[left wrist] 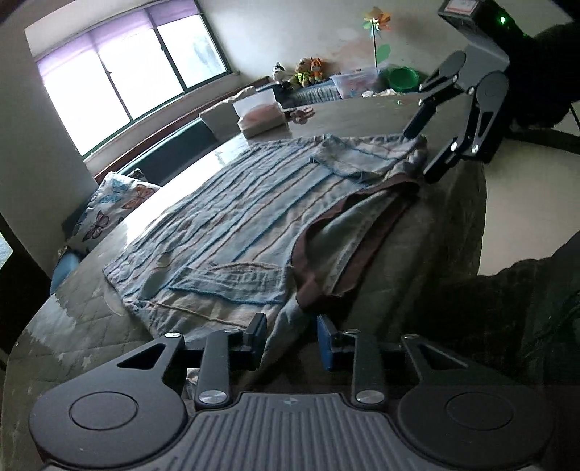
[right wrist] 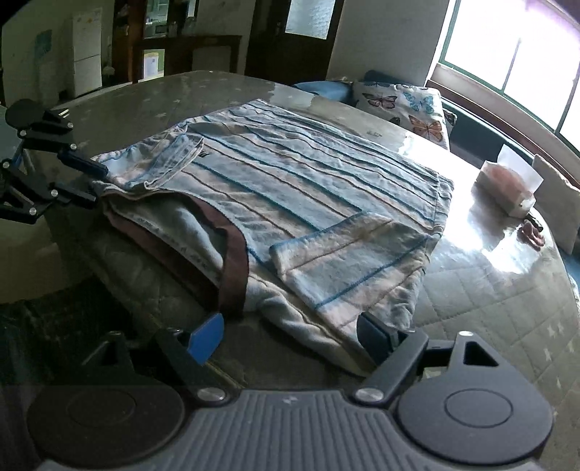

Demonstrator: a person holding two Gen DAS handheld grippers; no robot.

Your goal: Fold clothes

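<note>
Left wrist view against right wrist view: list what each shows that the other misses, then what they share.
Only the left wrist view shows the stuffed toys, the pinwheel and the green basin along the far wall.

Only the right wrist view shows the white fridge and the dark wooden shelf.

Both show the striped shirt with its sleeves folded in on the quilted table, the butterfly pillow, the tissue box, the window, the left claw and the right claw at the shirt's brown hem.
</note>
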